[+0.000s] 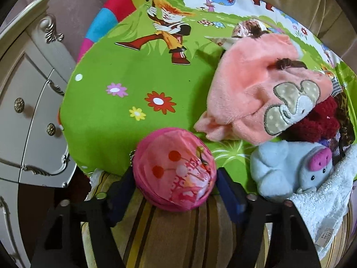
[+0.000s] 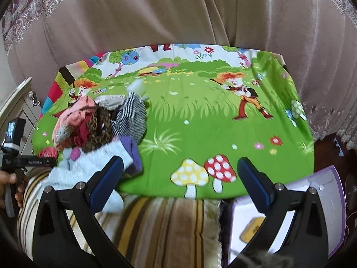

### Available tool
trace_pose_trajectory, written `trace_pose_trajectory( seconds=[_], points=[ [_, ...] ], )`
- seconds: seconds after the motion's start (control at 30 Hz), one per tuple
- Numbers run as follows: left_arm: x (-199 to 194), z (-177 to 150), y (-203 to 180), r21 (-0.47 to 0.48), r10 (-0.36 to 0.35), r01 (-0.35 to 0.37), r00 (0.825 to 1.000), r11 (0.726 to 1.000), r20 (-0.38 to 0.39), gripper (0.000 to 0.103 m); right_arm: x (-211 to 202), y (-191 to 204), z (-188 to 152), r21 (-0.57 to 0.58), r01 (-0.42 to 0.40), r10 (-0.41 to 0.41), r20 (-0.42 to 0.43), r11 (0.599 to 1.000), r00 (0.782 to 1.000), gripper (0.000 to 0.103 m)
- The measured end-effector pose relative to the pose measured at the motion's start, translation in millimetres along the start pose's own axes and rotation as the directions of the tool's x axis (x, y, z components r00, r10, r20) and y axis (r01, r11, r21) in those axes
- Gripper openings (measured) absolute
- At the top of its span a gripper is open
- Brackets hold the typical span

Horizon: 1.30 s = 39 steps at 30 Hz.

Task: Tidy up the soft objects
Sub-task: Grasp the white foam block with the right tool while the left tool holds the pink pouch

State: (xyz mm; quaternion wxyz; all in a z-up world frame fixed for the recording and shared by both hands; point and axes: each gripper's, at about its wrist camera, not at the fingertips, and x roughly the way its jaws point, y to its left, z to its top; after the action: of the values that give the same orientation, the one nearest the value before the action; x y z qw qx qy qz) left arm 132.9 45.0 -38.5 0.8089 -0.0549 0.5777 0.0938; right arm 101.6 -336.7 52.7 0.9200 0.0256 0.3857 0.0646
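My left gripper point(image 1: 175, 179) is shut on a round pink pouch with cherries point(image 1: 175, 169), held at the near edge of the green cartoon sheet point(image 1: 125, 82). A pile of soft things lies to its right: a pink plush garment with an elephant patch point(image 1: 258, 89), a dark red fuzzy item point(image 1: 319, 120), a light blue pig plush point(image 1: 287, 169) and a white towel point(image 1: 323, 205). My right gripper point(image 2: 179, 176) is open and empty over the sheet's near edge point(image 2: 200, 134). The pile point(image 2: 98, 125) lies to its left, with the left gripper's handle point(image 2: 15, 158) beyond.
A white ornate cabinet point(image 1: 29, 111) stands left of the bed. A striped brown blanket point(image 2: 160, 227) covers the near edge. A white and purple box point(image 2: 323, 207) lies at the near right. Beige curtains point(image 2: 178, 11) hang behind the bed.
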Motion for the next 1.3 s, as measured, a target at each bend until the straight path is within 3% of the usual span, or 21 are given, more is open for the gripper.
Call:
trace_pose_trajectory(
  seconds=[0.3,0.5,0.83,1.17,1.23,1.3],
  points=[
    [-10.1,5.6,-8.6,0.007,-0.014,0.014,0.999,1.000,0.038,0.064,38.4,17.0,46.9,0.000,-0.040,0.040,-0.007,0.999,0.999,0.102],
    [-25.3,6.6,2.4,-0.052,-0.041,0.047,0.994,0.998,0.102,0.064,75.6,32.6,85.9,0.039,-0.083,0.085,-0.055,0.996,0.995,0.102],
    [-57.2,14.3,26.0,-0.165,-0.072,0.122,0.956,0.979,0.283,0.064,154.7,80.5,139.5,0.025,-0.106,0.108,-0.125,0.994,0.986,0.102],
    [-64.1,24.1,18.1,-0.136,-0.141,0.206,0.913,0.969,0.383,0.064,231.7,110.4,155.3,-0.028,-0.061,0.053,-0.219,0.998,0.974,0.101],
    [-60.2,24.9,15.4,-0.122,-0.166,0.228,0.908,0.966,0.385,0.064,245.4,114.7,154.1,-0.041,-0.056,0.045,-0.242,0.998,0.969,0.099],
    [-58.3,24.7,12.9,-0.111,-0.174,0.233,0.905,0.966,0.388,0.064,260.1,118.8,150.9,-0.062,-0.047,0.029,-0.270,0.997,0.962,0.090]
  ],
)
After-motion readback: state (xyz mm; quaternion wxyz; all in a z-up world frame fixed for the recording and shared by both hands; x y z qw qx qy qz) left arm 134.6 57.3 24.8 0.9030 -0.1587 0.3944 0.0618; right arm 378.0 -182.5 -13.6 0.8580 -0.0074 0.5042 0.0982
